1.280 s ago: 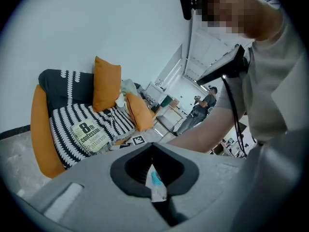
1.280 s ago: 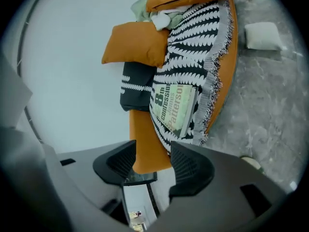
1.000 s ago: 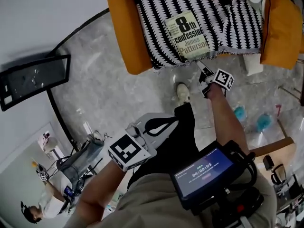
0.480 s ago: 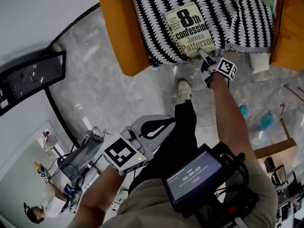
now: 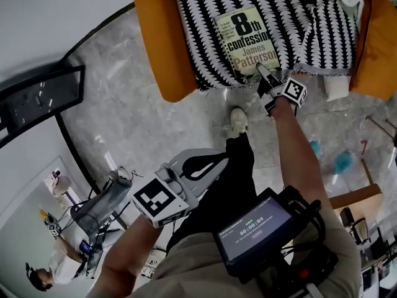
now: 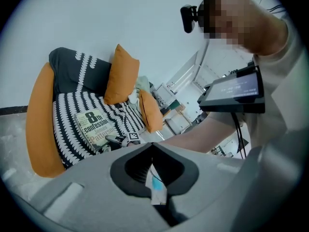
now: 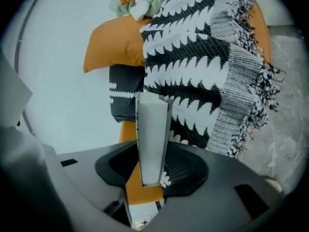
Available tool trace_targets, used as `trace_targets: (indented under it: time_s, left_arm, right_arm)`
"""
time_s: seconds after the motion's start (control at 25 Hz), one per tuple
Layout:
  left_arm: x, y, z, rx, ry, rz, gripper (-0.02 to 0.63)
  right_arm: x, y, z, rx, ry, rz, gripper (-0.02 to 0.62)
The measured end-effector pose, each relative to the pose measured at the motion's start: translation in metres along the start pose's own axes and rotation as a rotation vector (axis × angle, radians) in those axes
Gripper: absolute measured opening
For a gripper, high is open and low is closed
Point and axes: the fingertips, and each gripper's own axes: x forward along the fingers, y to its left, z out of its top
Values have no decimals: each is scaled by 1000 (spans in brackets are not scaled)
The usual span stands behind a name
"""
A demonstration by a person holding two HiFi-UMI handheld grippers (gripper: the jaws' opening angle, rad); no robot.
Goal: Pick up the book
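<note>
The book (image 5: pixel 248 36), a pale paperback with big black title print, lies flat on a black-and-white patterned throw (image 5: pixel 205 36) over an orange chair (image 5: pixel 152 42). My right gripper (image 5: pixel 260 72) has reached the book's near edge. Its jaws are closing with that edge, the book's grey page block (image 7: pixel 152 139), standing between them; a gap still shows on the left side. My left gripper (image 5: pixel 224 157) hangs low by my leg, well short of the chair, jaws shut with nothing in them. From the left gripper view the book (image 6: pixel 94 127) shows far off on the seat.
Orange cushions (image 6: pixel 120 74) lean at the chair's back. My shoe (image 5: pixel 237 121) stands on the marble floor just in front of the chair. A black frame (image 5: pixel 37 101) lies on the floor at the left. A screen device (image 5: pixel 254 231) hangs at my chest.
My right gripper has moved forward from just short of the chair to the book's near edge. The left gripper has sunk slightly by my leg.
</note>
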Motion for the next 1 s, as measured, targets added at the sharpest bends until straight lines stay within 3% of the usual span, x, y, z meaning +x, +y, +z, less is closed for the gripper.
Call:
trace_targets:
  time_s: [0.24,0.48,0.68,0.88,1.0]
  left_arm:
    - [-22,-8,20,13,-51,3,8]
    - [-33,-17,25,45,-92,-5,8]
    - [-59,-46,23,103,-132,-21,8]
    - [-112,-102,7,136,-179,-36,8]
    - [-123,-102,5,143,-205,-38,8]
  right_arm:
    - [-6,28,-6,4,1,-39,175]
    - [-20,59,-12,4,8,13,175]
    - [-47,118,-31,-32,29,62,175]
    - [-97,193,-76,-46,4,91,175]
    - [-106,211,-86,-42,-8,83,175]
